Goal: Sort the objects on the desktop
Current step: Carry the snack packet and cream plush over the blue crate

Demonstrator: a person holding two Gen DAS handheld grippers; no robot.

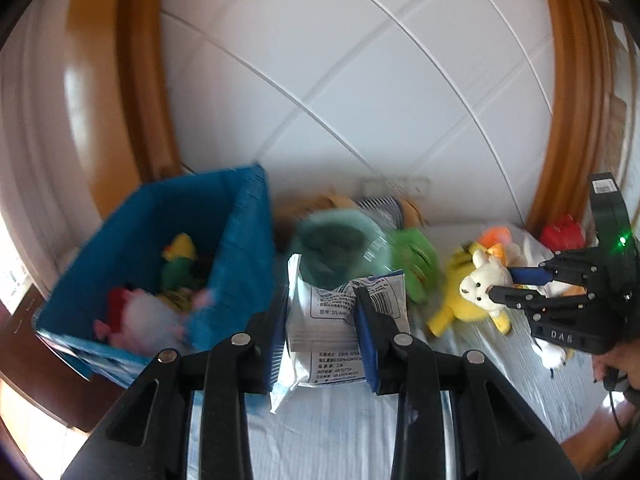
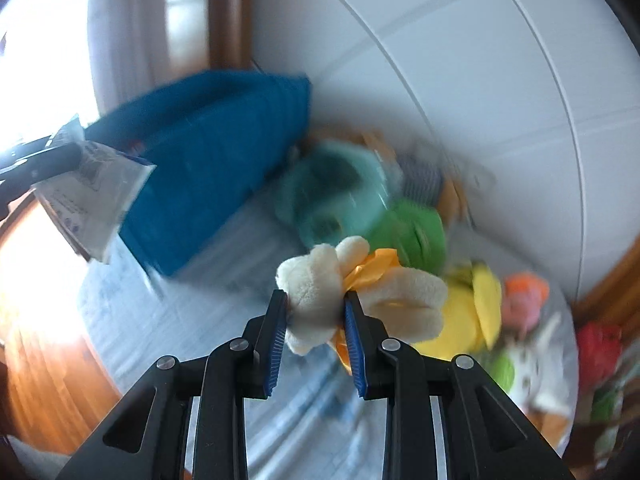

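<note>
My left gripper is shut on a white printed packet, lifted above the pale bedsheet; the same packet shows at the left edge of the right wrist view. My right gripper is shut on a cream plush animal with an orange ribbon, also raised; in the left wrist view that plush hangs from the right gripper at the right. A blue fabric bin with several soft toys inside stands to the left, behind the packet.
A teal bowl-shaped item, a green plush, a yellow plush, an orange toy and a red one lie along the white wall. Wooden frames flank the bed. A hand holds the right gripper.
</note>
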